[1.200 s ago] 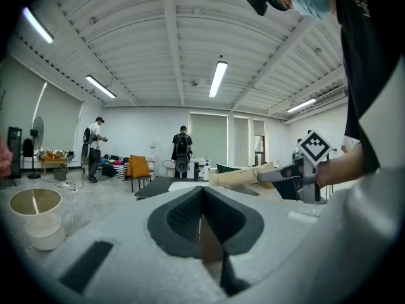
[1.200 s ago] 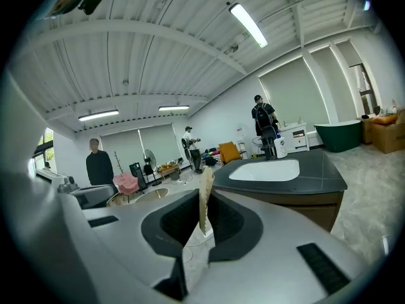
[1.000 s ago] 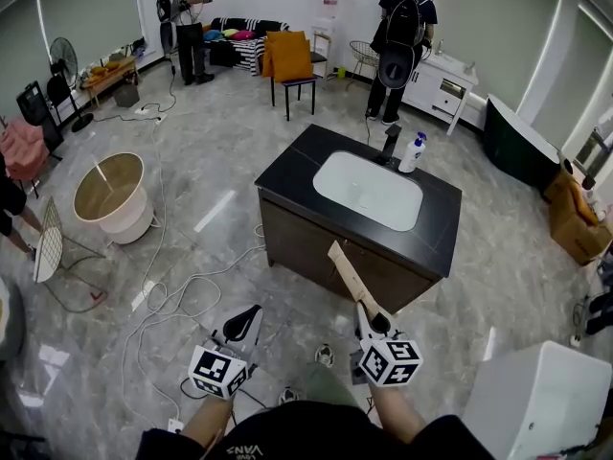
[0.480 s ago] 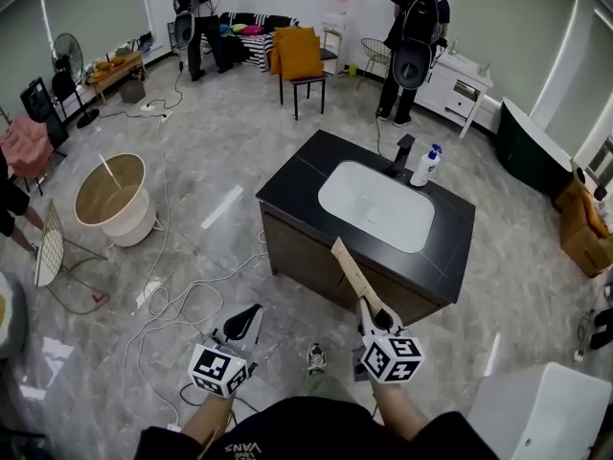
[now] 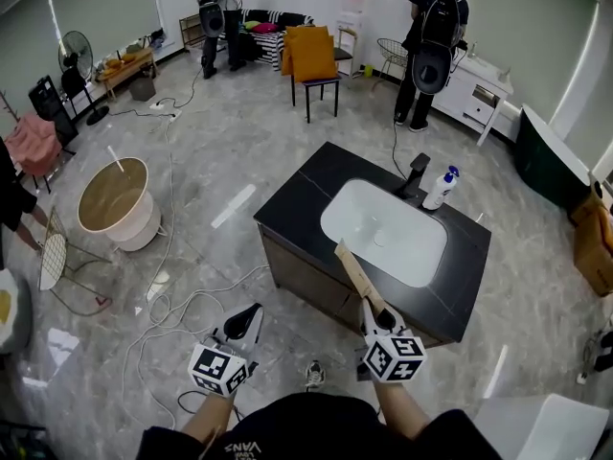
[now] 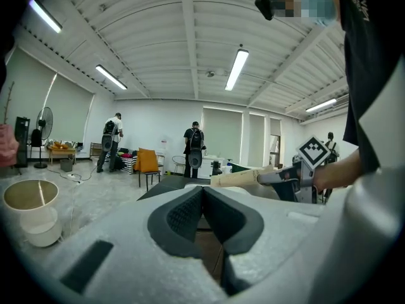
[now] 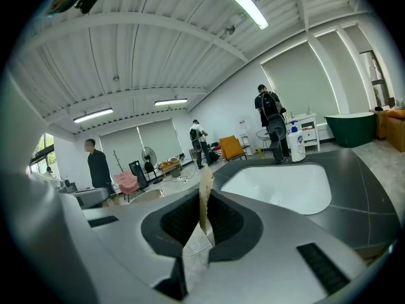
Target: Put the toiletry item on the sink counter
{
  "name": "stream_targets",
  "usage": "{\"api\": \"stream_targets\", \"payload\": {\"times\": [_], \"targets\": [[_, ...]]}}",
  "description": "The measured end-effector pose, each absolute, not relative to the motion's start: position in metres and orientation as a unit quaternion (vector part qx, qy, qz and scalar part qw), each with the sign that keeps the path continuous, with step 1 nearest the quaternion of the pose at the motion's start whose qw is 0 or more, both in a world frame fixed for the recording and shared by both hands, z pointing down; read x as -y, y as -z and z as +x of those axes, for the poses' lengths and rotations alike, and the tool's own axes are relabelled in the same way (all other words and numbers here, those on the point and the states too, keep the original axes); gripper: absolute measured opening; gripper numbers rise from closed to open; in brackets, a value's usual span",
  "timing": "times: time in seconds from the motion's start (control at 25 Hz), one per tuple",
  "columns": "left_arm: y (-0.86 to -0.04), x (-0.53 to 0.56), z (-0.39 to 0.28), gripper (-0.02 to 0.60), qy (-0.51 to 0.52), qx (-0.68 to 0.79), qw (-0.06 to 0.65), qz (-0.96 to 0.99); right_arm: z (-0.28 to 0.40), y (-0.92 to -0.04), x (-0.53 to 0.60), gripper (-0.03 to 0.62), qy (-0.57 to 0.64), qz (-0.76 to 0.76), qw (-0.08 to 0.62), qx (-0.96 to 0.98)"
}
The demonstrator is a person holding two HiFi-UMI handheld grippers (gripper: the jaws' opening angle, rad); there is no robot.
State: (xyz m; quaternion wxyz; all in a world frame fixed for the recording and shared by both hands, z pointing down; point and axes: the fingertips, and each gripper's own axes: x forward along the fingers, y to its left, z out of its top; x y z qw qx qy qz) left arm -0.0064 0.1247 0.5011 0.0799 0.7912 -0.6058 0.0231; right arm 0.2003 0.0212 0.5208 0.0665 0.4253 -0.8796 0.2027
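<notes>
Left gripper (image 5: 247,316): jaws closed on nothing, held low, looks like the spare hand. Right gripper (image 5: 374,316): clamped on the tail of a flat tan toiletry packet (image 5: 354,274), which sticks out ahead toward the black sink counter (image 5: 297,192). The packet is carried, not yet set down, and is likely headed for the bare top beside the basin (image 5: 383,233). A pump bottle (image 5: 440,189) stands at the far rim.

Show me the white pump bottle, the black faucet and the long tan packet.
white pump bottle with blue top (image 5: 439,193): head view, bottle body.
black faucet (image 5: 415,174): head view, upright stem.
long flat tan packet (image 5: 355,273): head view, mid-length.
</notes>
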Motion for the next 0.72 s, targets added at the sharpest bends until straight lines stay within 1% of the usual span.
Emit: {"api": "stream_targets", "payload": {"times": [0.36, 0.72], "targets": [[-0.511, -0.060, -0.010, 0.006, -0.015, 0.629, 0.090, 0.772, 0.188, -0.529, 0.052, 0.032, -0.203, 0.398, 0.074, 0.891], [-0.518, -0.019, -0.022, 0.006, -0.012, 0.626, 0.102, 0.773, 0.182, -0.534, 0.096, 0.031, -0.198, 0.413, 0.082, 0.885]]}}
